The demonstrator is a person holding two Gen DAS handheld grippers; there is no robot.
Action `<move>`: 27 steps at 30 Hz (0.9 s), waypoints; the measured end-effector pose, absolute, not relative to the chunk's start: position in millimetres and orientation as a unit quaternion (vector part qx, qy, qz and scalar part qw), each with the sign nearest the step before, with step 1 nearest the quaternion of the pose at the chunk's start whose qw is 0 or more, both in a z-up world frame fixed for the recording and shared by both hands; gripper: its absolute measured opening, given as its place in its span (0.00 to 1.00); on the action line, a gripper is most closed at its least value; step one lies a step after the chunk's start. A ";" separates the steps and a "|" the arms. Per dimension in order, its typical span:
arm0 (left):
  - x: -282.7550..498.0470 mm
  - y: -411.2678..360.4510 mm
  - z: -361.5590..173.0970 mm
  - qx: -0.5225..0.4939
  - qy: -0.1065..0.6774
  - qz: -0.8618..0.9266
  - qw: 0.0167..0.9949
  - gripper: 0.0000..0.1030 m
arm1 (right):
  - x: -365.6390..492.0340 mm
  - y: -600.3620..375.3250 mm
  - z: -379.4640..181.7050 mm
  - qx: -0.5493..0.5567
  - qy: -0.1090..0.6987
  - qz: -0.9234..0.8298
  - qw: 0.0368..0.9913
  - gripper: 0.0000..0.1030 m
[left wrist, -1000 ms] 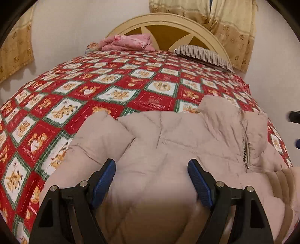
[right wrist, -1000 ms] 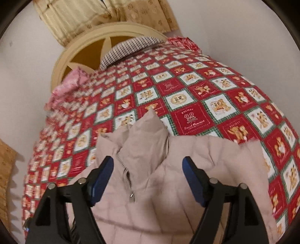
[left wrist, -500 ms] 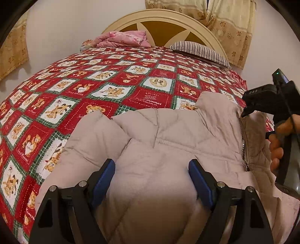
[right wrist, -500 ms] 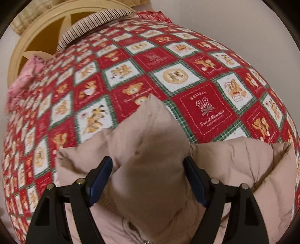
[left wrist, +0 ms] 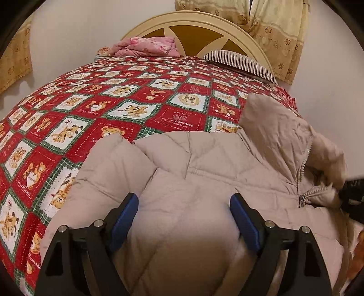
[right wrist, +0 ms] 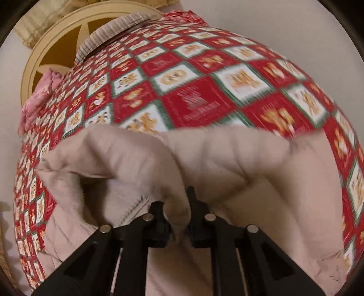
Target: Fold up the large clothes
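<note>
Left wrist view, far left: a yellow patterned curtain (left wrist: pixel 13 61) hangs against the pale wall. The bed, covered by a red and green bear-print quilt (left wrist: pixel 95 109), fills most of the frame. At its head is a cream arched headboard (left wrist: pixel 198 20), with a pink bundle of cloth (left wrist: pixel 147 46) left of centre and a striped pillow (left wrist: pixel 241 62) to the right.

The beige puffer jacket (left wrist: pixel 204 173) lies on the near part of the quilt, one sleeve spread to the left, zipper (left wrist: pixel 302 182) toward the right. The left tongs (left wrist: pixel 184 216) hang over the jacket's lower body with the blue pads (left wrist: pixel 125 218) set wide; fabric bulges up between them, but whether the pads touch it I cannot tell. At the right edge the collar part of the jacket is lifted and bunched beside a dark shape.

Right wrist view, blurred by motion: headboard and pink bundle sit upper left, quilt across the middle. The right tongs (right wrist: pixel 176 218) have just been closing and now stand narrow, pinching a fold of the jacket (right wrist: pixel 227 159) near the zipper edge. The fabric rises in a puffed ridge straight ahead of the black fingers (right wrist: pixel 159 218). The rest of the jacket spreads to the right over the quilt.
</note>
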State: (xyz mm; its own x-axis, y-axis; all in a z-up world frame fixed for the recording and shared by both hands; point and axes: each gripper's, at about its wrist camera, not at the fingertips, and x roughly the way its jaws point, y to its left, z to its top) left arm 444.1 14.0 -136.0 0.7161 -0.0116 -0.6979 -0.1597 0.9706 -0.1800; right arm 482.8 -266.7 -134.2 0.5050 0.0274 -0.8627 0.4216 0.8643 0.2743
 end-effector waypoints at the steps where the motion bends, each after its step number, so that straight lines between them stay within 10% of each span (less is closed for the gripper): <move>1: 444.3 13.6 -135.8 -0.115 0.374 0.039 0.919 0.81 | 479.2 -268.2 -138.3 0.233 0.478 -0.111 0.840 0.14; 15: 455.0 -17.2 -62.6 -0.112 0.308 -0.060 0.943 0.82 | 457.7 -276.4 -164.7 0.217 0.358 -0.040 0.907 0.15; 25: 570.3 -88.1 -81.1 -0.089 0.418 -0.044 0.903 0.85 | 452.3 -271.8 -163.7 0.218 0.354 -0.038 0.909 0.15; 27: 571.1 -82.2 -100.2 -0.095 0.432 -0.035 0.896 0.63 | 451.9 -271.7 -163.9 0.217 0.354 -0.038 0.909 0.15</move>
